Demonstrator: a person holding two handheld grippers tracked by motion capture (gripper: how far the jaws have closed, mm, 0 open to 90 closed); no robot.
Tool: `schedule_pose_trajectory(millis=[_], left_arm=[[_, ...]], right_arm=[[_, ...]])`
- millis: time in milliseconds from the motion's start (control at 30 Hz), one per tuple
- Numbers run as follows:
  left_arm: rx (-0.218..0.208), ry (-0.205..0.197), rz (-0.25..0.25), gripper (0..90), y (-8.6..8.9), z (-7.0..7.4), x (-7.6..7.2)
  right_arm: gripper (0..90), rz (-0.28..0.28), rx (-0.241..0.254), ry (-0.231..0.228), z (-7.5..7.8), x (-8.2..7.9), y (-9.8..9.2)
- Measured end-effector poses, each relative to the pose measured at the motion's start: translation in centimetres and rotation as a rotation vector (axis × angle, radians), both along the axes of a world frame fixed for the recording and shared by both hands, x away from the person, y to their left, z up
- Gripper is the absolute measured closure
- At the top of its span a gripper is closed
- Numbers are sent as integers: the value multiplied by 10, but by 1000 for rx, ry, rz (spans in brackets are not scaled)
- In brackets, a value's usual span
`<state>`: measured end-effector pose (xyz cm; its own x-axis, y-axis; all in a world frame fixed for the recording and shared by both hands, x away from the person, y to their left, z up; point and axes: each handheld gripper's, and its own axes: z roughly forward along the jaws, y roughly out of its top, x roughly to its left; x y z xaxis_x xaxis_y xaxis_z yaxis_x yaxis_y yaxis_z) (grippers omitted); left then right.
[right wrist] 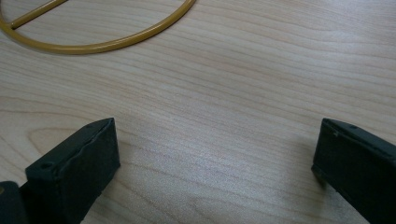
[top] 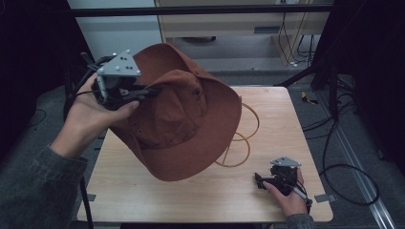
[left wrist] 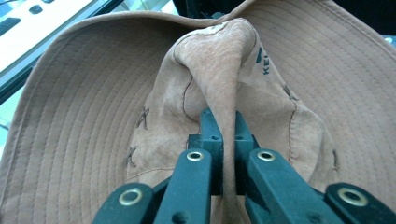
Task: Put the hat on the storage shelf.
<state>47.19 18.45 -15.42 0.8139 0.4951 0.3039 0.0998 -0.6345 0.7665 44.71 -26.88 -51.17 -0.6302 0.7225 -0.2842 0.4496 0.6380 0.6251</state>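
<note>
The hat (top: pixel 184 119), a rust-brown wide-brimmed one, hangs tilted above the left half of the table (top: pixel 200 191), its crown pointing up and left and its brim drooping toward the tabletop. It carries nothing on it; the left gripper view looks at the crown's outer cloth with the stitched brim spread around it. The left gripper (top: pixel 143 91) holds it from the left side. In the left gripper view its jaws are pressed tight on a pinched fold of the crown, the cloth rising between them in a narrow ridge (left wrist: pixel 219 74).

Behind and below the hat's right edge lies a wire stand (top: pixel 241 138) of yellow loops, flat on the table; part of it is hidden by the brim. One curved loop (right wrist: pixel 107 44) of it shows at the top of the right gripper view.

The right gripper (top: pixel 260 180) rests low on the table near its front right corner, well apart from the hat. Its jaws stand wide with bare wood between them.
</note>
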Motion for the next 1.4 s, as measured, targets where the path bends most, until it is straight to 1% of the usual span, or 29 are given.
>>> schedule_pose_trajectory(millis=[33, 67, 100, 133, 200, 233, 367, 433, 600, 633, 667, 700, 733, 767, 833, 867, 900, 1033, 1133, 1200, 1300, 1333, 1400], left_arm=[[-3, 7, -4, 887, -5, 1, 3], [-4, 18, -14, 887, -9, 1, 6], [-2, 25, -19, 887, -16, 3, 9], [2, 24, -20, 887, -20, 4, 11], [-10, 38, -39, 887, -29, 6, 15], [-9, 42, -44, 887, -34, 6, 17], [13, 52, -55, 887, -54, 4, 27], [12, 59, -64, 887, -62, 2, 30], [44, 59, -78, 887, -82, -1, 37], [45, 59, -80, 887, -85, -1, 38], [47, 60, -81, 887, -89, -1, 39], [52, 61, -84, 887, -93, -2, 41], [57, 60, -85, 887, -96, -3, 42], [63, 60, -86, 887, -100, -3, 43], [69, 62, -95, 887, -107, -4, 45], [72, 61, -96, 887, -110, -4, 46], [73, 60, -99, 887, -113, -4, 47], [82, 63, -112, 887, -124, -5, 50], [91, 62, -111, 887, -131, -6, 54], [100, 46, -104, 887, -135, -6, 55], [98, 52, -103, 887, -140, -8, 59], [91, 57, -102, 887, -142, -9, 60], [95, 62, -105, 887, -146, -11, 62]], right_arm=[[5, -2, -1, -3, 0, 0, 0], [5, 10, 7, 8, 0, 0, 0], [5, 9, 5, 6, 0, 0, 0], [5, -2, -4, -4, 0, 0, 0], [5, -5, 4, 0, 0, 0, 0], [5, -7, 3, 0, 0, 0, 0], [5, -6, 2, -1, 0, 0, 0], [5, -6, 2, -1, 0, 0, 0], [5, -4, 2, -1, 0, 0, 0], [5, 9, 11, 11, 0, 0, 0], [5, -1, 1, 1, 0, 0, 0], [5, -2, 0, 1, 0, 0, 0], [5, -3, 1, 1, 0, 0, 0], [5, 9, 10, 10, 0, 0, 0], [5, 9, 10, 10, 0, 0, 0], [5, 9, 10, 10, 0, 0, 0], [5, -4, 3, 0, 0, 0, 0], [6, -3, 4, -1, 0, 0, 0], [6, 0, 3, -1, 0, 0, 0], [6, 0, 3, -1, 0, 0, 0], [6, 1, 4, -1, 0, 0, 0], [6, 0, 3, -1, 0, 0, 0], [6, -1, 3, 1, 0, 0, 0]])
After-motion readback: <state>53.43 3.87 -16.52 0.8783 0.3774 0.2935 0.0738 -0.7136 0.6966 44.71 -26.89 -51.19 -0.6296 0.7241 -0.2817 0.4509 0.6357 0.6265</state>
